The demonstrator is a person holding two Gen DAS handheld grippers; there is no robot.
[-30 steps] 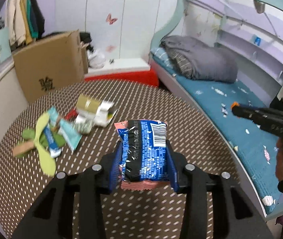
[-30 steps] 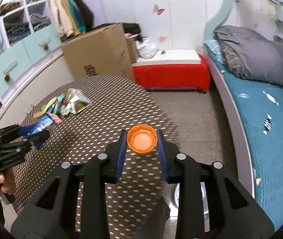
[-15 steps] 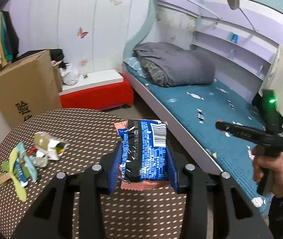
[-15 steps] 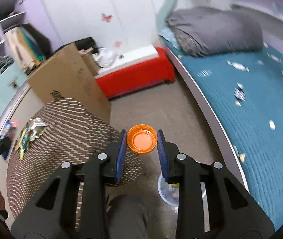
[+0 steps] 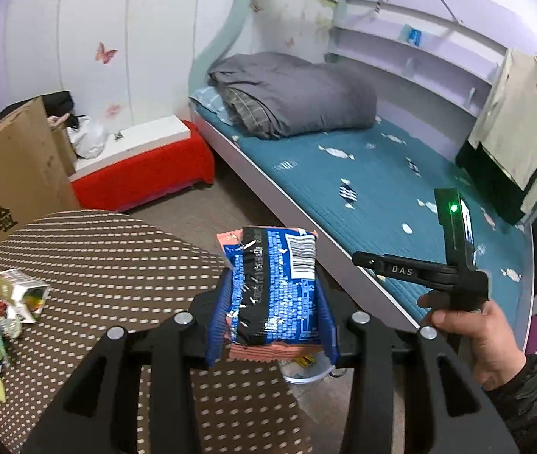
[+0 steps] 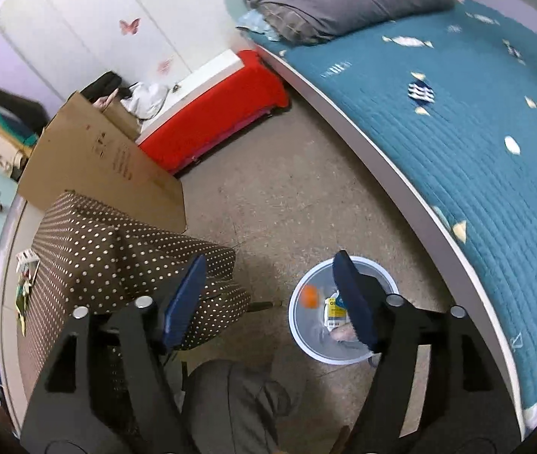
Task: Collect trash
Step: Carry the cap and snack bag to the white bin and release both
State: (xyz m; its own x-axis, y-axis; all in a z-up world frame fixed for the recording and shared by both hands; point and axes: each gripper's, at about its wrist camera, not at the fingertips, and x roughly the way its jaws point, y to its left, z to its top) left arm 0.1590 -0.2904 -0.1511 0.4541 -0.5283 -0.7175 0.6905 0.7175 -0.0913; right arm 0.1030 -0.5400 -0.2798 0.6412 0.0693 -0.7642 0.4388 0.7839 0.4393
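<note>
The left gripper [image 5: 272,316] is clamping a blue snack wrapper [image 5: 277,287] between its blue pads [image 5: 218,321], holding it upright above the edge of the dotted table [image 5: 117,265]. The wrapper's barcode is facing the camera, and its pink crimped edge is showing at top and bottom. Below the wrapper, part of the bin [image 5: 306,372] is showing on the floor beside the table. The right gripper [image 6: 272,295] is standing released, jaws spread wide with nothing between them, pointing down at the floor. The white bin [image 6: 344,357] is sitting beneath its right finger, near the bed [image 6: 476,151]. An orange cap [image 6: 310,297] is appearing blurred inside the bin rim, beside a crumpled wrapper [image 6: 332,312]. More wrappers [image 5: 7,310] are lying on the far left of the table. In the left view, the right hand [image 5: 476,336] is gripping the right tool's handle.
</note>
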